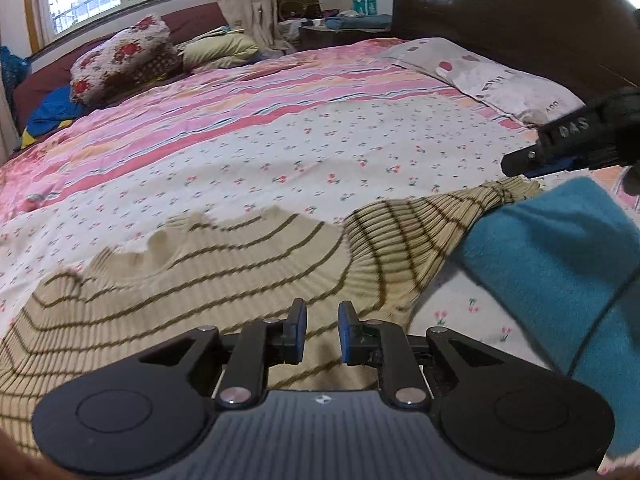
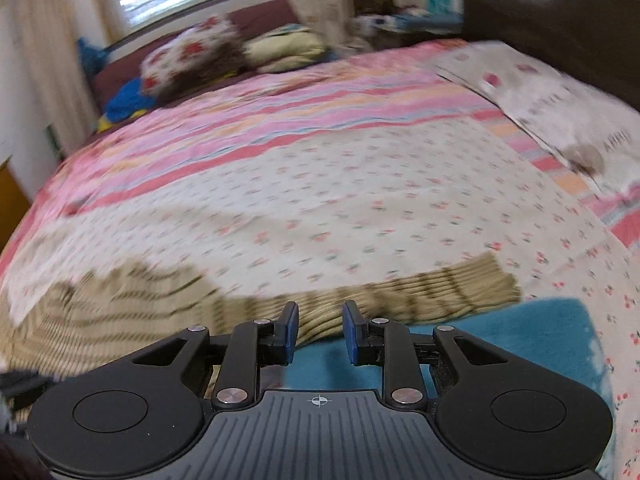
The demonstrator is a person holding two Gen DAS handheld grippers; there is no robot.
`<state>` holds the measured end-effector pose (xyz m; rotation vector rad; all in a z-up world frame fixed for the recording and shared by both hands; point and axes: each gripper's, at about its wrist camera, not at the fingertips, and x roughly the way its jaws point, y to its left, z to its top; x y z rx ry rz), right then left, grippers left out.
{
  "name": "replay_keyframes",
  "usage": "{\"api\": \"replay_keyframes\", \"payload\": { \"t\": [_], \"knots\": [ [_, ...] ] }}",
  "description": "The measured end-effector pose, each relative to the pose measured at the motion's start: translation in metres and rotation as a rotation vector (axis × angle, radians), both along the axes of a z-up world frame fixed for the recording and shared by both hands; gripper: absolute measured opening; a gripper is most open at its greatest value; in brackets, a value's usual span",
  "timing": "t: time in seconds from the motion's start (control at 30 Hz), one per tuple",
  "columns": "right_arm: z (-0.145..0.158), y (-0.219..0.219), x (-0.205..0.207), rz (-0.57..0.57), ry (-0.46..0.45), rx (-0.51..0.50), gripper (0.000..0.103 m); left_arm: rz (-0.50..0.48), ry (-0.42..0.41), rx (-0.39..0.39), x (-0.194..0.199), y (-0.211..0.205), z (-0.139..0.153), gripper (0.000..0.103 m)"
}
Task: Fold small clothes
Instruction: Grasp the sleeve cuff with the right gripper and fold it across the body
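On the bed: a striped beige sweater (image 1: 192, 280) lies spread on the floral sheet (image 1: 300, 152); a teal garment (image 1: 560, 264) lies at its right side.
Sleeve: one striped sleeve (image 1: 432, 224) runs out to the right, its cuff end beside the teal garment's far edge.
Long axis: in the right wrist view the sleeve (image 2: 420, 292) lies crosswise, left to right, just ahead of the fingertips.
Left gripper (image 1: 322, 334): jaws apart, empty, hovering over the sweater body.
Right gripper (image 2: 319, 332): jaws apart, empty, above the teal garment's near edge.
Nearer hand: the right, by judgement; the sleeve is straight ahead of it.
Likely step: taking the sleeve to fold it inward.
Caution: right view is blurred; cuff edge uncertain.
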<state>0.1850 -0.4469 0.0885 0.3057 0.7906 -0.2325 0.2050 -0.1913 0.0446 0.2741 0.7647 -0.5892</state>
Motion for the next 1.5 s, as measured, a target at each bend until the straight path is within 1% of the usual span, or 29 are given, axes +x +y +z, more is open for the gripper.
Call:
{"api": "replay_keyframes", "payload": {
  "t": [0.1, 0.2, 0.3, 0.37, 0.43, 0.57, 0.67, 0.77, 0.8, 0.87, 0.9, 0.93, 1.0, 1.07, 1.2, 1.33, 1.43, 1.5],
  "knots": [
    [-0.012, -0.026, 0.009, -0.074, 0.028, 0.075, 0.026, -0.015, 0.008, -0.006, 0.003, -0.012, -0.002, 0.023],
    [-0.024, -0.041, 0.015, -0.121, 0.055, 0.168, 0.026, -0.024, 0.015, -0.011, 0.004, -0.019, -0.006, 0.023],
    [-0.034, -0.052, 0.018, -0.177, 0.071, 0.231, 0.027, -0.023, 0.019, -0.008, 0.004, -0.02, -0.01, 0.023],
    [-0.041, -0.062, 0.02, -0.208, 0.079, 0.288, 0.033, -0.022, 0.022, -0.009, 0.004, -0.019, -0.013, 0.023],
    [-0.049, -0.069, 0.022, -0.239, 0.097, 0.349, 0.034, -0.02, 0.027, -0.01, 0.004, -0.018, -0.015, 0.023],
    [-0.059, -0.075, 0.024, -0.303, 0.098, 0.41, 0.036, -0.019, 0.031, -0.013, 0.003, -0.016, -0.016, 0.023],
    [-0.062, -0.082, 0.024, -0.361, 0.084, 0.461, 0.036, -0.02, 0.029, -0.017, 0.003, -0.013, -0.016, 0.023],
    [-0.065, -0.083, 0.026, -0.397, 0.096, 0.453, 0.036, -0.016, 0.027, -0.022, 0.003, -0.011, -0.014, 0.023],
    [-0.066, -0.081, 0.028, -0.4, 0.102, 0.429, 0.035, -0.012, 0.028, -0.026, 0.003, -0.01, -0.014, 0.023],
    [-0.069, -0.077, 0.033, -0.416, 0.115, 0.371, 0.029, -0.009, 0.031, -0.031, 0.002, -0.007, -0.014, 0.023],
    [-0.07, -0.075, 0.034, -0.422, 0.113, 0.355, 0.029, -0.007, 0.031, -0.031, 0.001, -0.005, -0.014, 0.023],
    [-0.071, -0.073, 0.034, -0.421, 0.102, 0.343, 0.027, -0.006, 0.03, -0.03, 0.001, -0.003, -0.014, 0.023],
    [-0.07, -0.069, 0.032, -0.413, 0.09, 0.319, 0.02, -0.002, 0.029, -0.028, -0.001, 0.003, -0.014, 0.023],
    [-0.068, -0.068, 0.028, -0.398, 0.06, 0.32, 0.013, 0.007, 0.029, -0.03, -0.001, 0.007, -0.014, 0.023],
    [-0.054, -0.064, 0.019, -0.387, -0.027, 0.331, 0.011, 0.028, 0.035, -0.048, 0.001, 0.017, -0.013, 0.024],
    [-0.027, -0.045, 0.019, -0.31, -0.097, 0.297, 0.01, 0.043, 0.028, -0.059, -0.002, 0.03, -0.01, 0.024],
    [-0.004, -0.018, 0.022, -0.218, -0.151, 0.273, 0.01, 0.064, 0.023, -0.064, -0.006, 0.048, -0.009, 0.024],
    [0.011, 0.009, 0.026, -0.137, -0.181, 0.26, 0.009, 0.085, 0.023, -0.068, -0.009, 0.064, -0.009, 0.024]
  ]
}}
